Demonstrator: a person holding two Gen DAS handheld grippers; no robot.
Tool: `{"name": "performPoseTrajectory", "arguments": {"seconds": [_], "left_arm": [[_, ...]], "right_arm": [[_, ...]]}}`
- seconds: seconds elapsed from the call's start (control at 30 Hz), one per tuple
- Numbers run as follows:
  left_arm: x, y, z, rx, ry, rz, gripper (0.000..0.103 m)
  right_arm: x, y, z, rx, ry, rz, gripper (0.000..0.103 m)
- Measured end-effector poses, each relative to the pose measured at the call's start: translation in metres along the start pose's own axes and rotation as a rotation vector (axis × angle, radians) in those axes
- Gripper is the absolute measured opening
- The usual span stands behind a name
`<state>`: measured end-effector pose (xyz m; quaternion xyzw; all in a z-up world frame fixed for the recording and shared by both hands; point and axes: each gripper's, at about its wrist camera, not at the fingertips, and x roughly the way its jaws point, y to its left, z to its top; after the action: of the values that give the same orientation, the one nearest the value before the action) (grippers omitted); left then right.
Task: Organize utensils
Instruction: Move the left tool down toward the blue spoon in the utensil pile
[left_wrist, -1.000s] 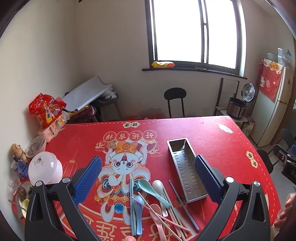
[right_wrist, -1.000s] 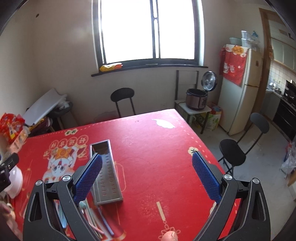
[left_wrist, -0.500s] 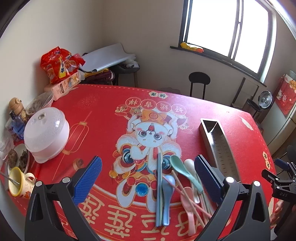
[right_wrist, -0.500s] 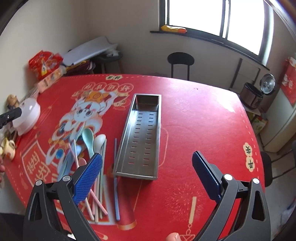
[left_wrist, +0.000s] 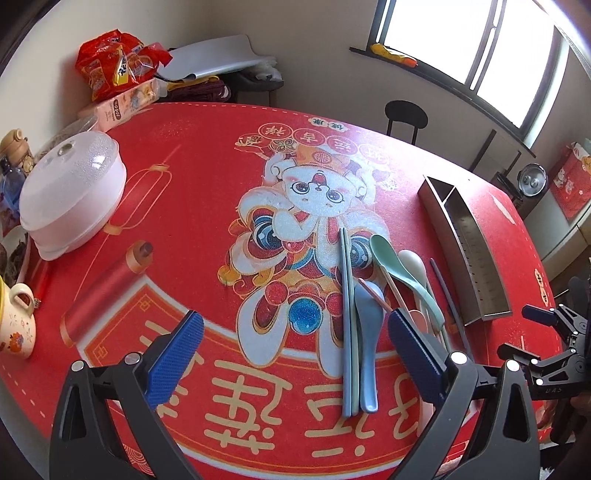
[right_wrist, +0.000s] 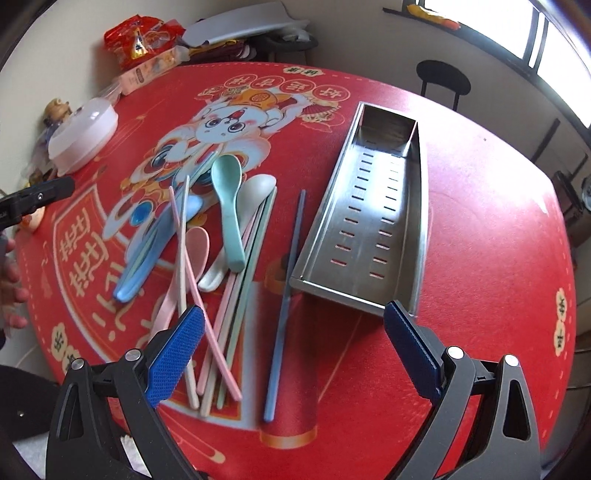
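Left gripper spread wide and empty, low in the left wrist view, hovering over a red counter with a cartoon print. Right gripper likewise parted and holding nothing, low in the right wrist view. Long perforated stainless-steel tray lying at centre right of that view, nothing inside. Just left of it, a loose heap of pastel utensils: mint-green plastic spoon across a white spoon, pink spoon lower left, light-blue spoon further left, pink and green chopsticks crossing beneath. Single dark-blue chopstick between heap and tray, apart from both. White domed plastic lid at left of the left wrist view.
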<state>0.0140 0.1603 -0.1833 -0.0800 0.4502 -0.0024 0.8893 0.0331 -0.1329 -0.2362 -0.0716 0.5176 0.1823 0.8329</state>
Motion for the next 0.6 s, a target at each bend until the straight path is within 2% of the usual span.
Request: {"name": "performPoseTrajectory", "arguments": {"seconds": [0.1,0.3,0.6], "left_arm": [[0.003,0.001,-0.002,0.004,-0.003,-0.022,0.098],[0.017,0.007,-0.007,-0.039,0.062,-0.075,0.098],[0.021,0.004,-0.003,-0.025,0.071,-0.091,0.097]], "right_arm": [[0.007,0.002,0.0,0.013,0.017,0.013,0.094],[0.01,0.007,0.007,0.023,0.007,0.056,0.094],[0.015,0.028,0.016,-0.033,0.012,0.089,0.094]]}}
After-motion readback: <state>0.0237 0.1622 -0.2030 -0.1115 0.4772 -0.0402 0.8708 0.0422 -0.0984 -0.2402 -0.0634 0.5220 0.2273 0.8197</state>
